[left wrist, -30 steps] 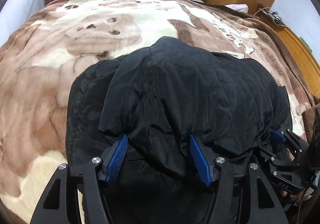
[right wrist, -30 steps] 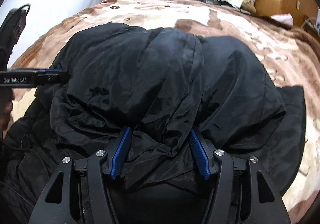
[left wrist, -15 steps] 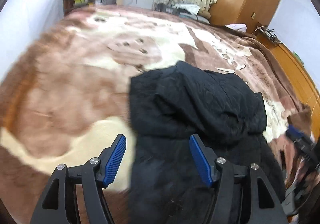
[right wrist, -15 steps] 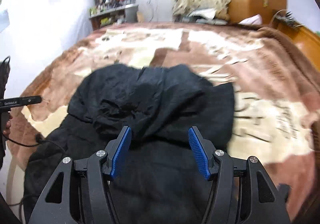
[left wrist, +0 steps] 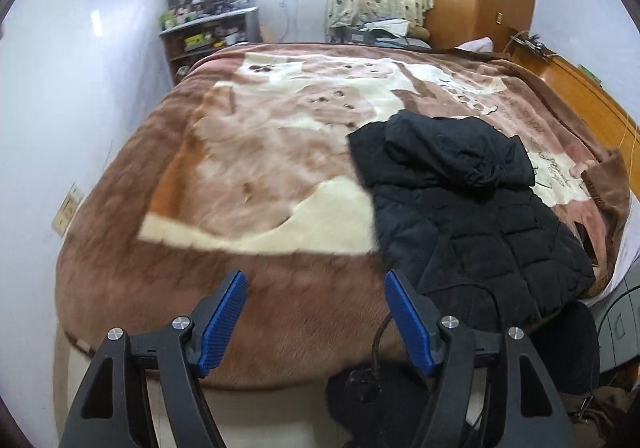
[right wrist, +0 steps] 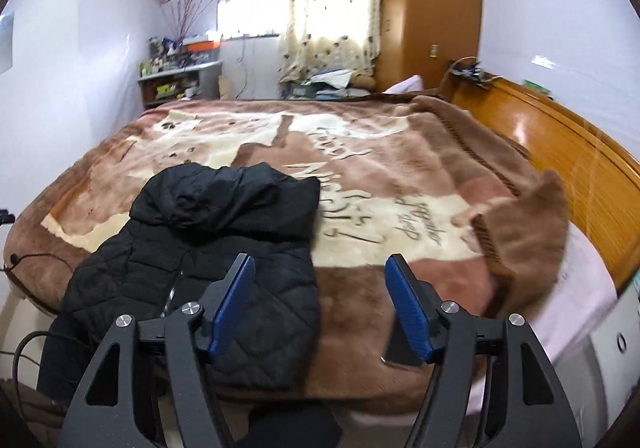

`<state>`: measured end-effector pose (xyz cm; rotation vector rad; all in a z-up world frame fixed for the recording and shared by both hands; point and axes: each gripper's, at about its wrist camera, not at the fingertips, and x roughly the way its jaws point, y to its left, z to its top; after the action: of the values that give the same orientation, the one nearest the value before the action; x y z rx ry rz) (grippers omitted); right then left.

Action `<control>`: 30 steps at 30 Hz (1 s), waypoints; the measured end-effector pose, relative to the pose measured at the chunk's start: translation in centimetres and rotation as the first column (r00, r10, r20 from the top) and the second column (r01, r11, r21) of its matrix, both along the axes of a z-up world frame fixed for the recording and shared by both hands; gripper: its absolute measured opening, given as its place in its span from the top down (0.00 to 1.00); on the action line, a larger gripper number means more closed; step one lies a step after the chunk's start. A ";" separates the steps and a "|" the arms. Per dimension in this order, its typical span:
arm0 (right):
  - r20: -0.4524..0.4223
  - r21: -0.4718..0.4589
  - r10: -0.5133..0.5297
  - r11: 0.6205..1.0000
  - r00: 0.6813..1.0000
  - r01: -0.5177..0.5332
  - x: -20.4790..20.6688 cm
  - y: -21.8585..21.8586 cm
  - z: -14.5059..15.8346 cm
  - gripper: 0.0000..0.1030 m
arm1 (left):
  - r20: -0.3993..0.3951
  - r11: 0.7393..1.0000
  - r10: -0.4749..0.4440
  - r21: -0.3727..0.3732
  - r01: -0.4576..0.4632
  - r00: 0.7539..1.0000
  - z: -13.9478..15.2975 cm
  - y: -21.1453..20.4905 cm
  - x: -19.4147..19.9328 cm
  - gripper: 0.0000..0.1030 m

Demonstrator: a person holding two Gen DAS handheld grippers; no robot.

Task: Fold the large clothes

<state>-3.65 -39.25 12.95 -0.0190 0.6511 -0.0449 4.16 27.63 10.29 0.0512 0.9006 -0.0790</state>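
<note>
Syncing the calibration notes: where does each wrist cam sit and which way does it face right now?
Left wrist: on the left gripper, off the bed's near edge, facing across the blanket toward the window; jacket lies right of centre. Own open fingers show.
Right wrist: on the right gripper, same near edge, facing the window and wardrobe; jacket lies left of centre, headboard right. Own open fingers show.
Shared: jacket, blanket, window, shelf, wardrobe.

The left gripper [left wrist: 316, 322] and right gripper [right wrist: 322, 308] look alike: black arms with triangle holes, round silver screws, and ridged blue pads [right wrist: 234, 304].
</note>
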 end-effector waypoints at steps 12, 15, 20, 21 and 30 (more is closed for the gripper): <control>-0.077 0.142 -0.054 0.988 0.996 0.065 -2.7 -1.4 -6.2 0.33 | 0.073 0.965 0.239 -0.131 -0.229 0.968 1.6 9.3 -5.8 0.16; -0.124 0.190 -0.036 0.980 0.992 0.059 -1.4 -0.5 -9.5 0.33 | -0.004 0.971 0.172 -0.169 -0.170 0.985 -3.2 5.5 -3.9 0.16; -0.228 0.251 0.013 0.967 0.974 0.046 1.2 1.5 -15.1 0.26 | -0.114 0.955 0.029 -0.291 -0.062 0.993 -11.3 -2.8 -0.1 0.16; -0.248 0.252 0.012 0.966 0.969 0.053 1.6 1.9 -15.9 0.26 | -0.141 0.951 0.004 -0.305 -0.048 0.990 -12.6 -4.4 0.7 0.16; -0.334 0.322 0.033 0.943 0.942 0.081 4.5 1.5 -20.9 0.25 | -0.295 0.947 -0.147 -0.317 0.048 0.944 -18.8 -12.0 4.5 0.16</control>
<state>0.86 -37.71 -7.95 0.3144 0.9946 0.0469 8.68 15.58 -8.49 -0.2121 1.1970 -0.3282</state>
